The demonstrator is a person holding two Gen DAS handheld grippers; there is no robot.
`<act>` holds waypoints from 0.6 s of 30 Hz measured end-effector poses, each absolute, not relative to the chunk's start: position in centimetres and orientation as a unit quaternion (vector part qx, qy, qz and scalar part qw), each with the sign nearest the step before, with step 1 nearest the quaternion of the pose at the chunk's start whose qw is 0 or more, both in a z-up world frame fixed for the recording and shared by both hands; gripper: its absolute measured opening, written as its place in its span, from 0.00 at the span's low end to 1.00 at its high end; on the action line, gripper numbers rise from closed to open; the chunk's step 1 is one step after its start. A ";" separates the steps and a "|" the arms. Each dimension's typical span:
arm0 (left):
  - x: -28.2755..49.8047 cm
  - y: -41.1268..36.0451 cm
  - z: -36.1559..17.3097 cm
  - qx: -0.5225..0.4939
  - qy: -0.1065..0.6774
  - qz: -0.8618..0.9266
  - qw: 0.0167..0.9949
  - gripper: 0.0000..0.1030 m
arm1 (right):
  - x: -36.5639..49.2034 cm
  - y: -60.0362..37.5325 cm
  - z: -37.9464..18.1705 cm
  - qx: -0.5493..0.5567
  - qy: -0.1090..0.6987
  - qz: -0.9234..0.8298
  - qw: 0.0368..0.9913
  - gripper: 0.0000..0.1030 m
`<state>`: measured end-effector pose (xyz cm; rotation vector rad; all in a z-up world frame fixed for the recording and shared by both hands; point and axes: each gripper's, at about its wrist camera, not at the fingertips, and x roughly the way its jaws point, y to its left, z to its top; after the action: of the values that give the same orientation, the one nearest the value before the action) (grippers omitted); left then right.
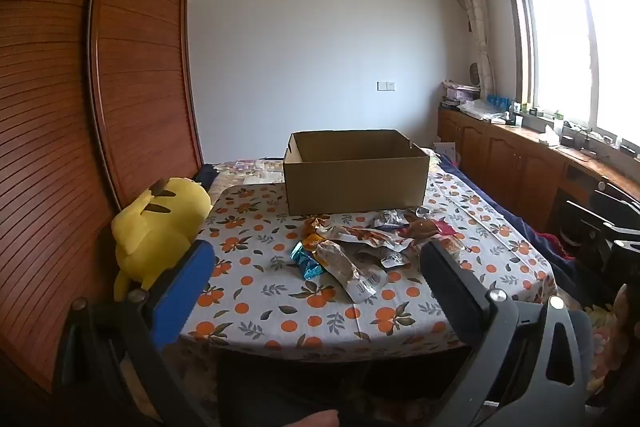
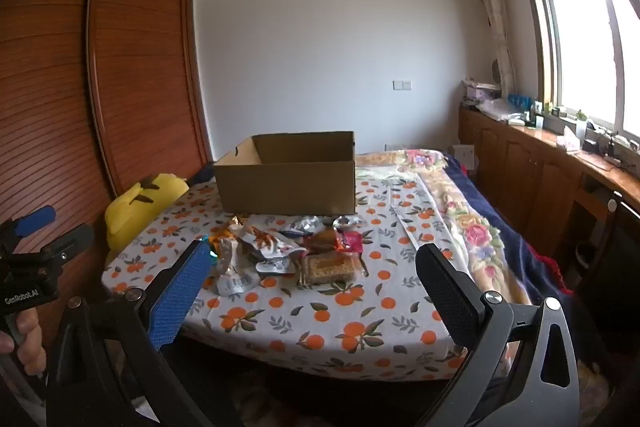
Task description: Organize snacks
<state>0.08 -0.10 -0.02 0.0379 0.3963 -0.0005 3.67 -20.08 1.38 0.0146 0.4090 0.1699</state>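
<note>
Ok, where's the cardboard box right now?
The cardboard box stands open on the orange-print tablecloth, centre in the left wrist view, just behind the snack pile and right of the yellow plush.

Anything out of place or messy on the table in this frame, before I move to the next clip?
Yes: the crumpled snack packets lie in a loose, overlapping heap on the orange-print tablecloth, in front of the open brown cardboard box. A yellow plush toy slumps against the table's left edge.

We see both grippers held level, pointing forward, jaws spread wide and gripping nothing. Left gripper (image 1: 316, 259) — one blue-padded finger, one black. Right gripper (image 2: 316, 259) shows the same pairing. From the right wrist view the left gripper (image 2: 48, 227) sits low at far left — the person's left hand (image 2: 24, 343) wraps its handle.
</note>
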 end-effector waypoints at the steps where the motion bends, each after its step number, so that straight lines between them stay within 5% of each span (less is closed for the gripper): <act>1: 0.1 -0.1 0.0 0.020 0.197 0.000 0.980 1.00 | 3.7 -20.1 1.4 0.010 0.206 0.085 0.975 1.00; 18: -0.1 0.0 -0.1 0.019 0.191 -0.002 0.981 1.00 | 3.5 -20.1 1.3 0.011 0.201 0.085 0.976 1.00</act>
<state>-0.12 0.02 -0.06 0.0383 0.3841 -0.0038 3.52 -20.07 1.33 0.0213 0.4054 0.1716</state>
